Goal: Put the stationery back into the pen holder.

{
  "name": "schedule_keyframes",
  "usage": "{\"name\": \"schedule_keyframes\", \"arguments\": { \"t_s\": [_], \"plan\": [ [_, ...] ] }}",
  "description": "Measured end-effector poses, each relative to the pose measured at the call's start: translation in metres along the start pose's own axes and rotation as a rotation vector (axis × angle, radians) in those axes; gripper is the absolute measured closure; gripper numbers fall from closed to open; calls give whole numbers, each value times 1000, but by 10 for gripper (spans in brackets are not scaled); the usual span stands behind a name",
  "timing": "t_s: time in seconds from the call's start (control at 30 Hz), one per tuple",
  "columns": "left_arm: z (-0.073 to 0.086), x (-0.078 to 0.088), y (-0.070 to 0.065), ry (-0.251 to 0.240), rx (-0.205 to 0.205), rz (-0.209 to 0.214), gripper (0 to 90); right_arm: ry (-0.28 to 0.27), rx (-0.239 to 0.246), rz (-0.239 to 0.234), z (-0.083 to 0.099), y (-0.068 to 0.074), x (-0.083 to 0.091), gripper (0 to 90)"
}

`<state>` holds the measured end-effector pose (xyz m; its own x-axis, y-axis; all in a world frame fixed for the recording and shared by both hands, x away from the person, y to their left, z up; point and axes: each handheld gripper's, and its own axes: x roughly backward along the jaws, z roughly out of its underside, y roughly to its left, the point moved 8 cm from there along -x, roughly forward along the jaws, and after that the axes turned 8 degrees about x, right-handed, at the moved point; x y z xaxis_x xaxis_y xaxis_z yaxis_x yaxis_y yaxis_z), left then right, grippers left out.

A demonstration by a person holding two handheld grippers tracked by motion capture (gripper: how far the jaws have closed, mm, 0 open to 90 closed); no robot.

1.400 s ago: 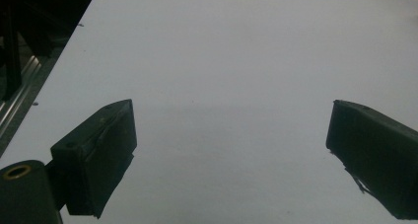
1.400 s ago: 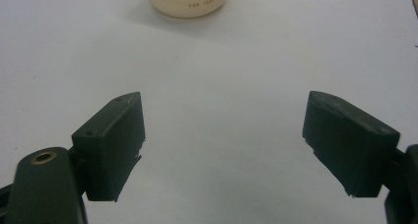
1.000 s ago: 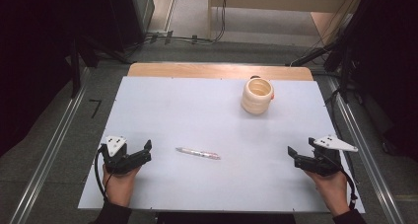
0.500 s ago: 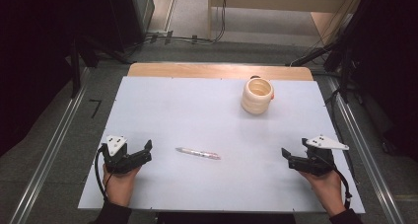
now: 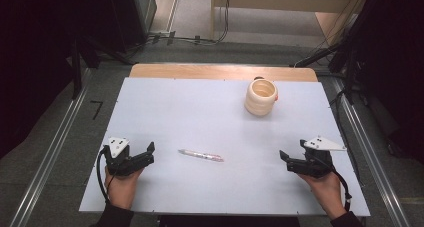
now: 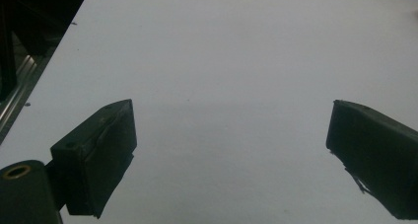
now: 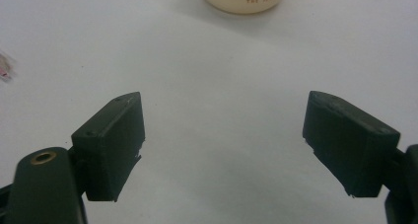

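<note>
Since 1 s ago my right gripper [image 5: 286, 160] has edged left toward the pen [image 5: 201, 155]; left gripper [image 5: 148, 153] idle; both jaws wide, so I'd straddle its middle squarely

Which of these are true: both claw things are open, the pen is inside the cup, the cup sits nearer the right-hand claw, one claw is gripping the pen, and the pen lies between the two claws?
1. Both grippers are open. True: the left gripper and the right gripper each have their jaws spread with nothing between.
2. The pen is inside the cup. False: it lies flat on the white table, apart from the cup.
3. The cup sits nearer the right gripper. True.
4. One gripper grips the pen. False: neither touches it.
5. The pen lies between the two grippers. True.
</note>
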<state>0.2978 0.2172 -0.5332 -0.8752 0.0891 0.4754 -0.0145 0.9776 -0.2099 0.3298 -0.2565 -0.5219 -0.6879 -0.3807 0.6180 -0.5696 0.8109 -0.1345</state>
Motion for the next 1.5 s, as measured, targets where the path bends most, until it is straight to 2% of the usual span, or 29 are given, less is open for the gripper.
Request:
{"name": "schedule_keyframes", "arguments": {
  "t_s": [0.8,1.2,1.5],
  "plan": [
    [1,-1,0,4,2,2,58,-15,51,-58,-18,28,-13,151],
    [1,-1,0,7,2,3,58,-17,97,-92,-28,49,-24,151],
    [1,-2,0,9,2,0,58,-15,122,-108,-33,58,-29,152]
  ]
}}
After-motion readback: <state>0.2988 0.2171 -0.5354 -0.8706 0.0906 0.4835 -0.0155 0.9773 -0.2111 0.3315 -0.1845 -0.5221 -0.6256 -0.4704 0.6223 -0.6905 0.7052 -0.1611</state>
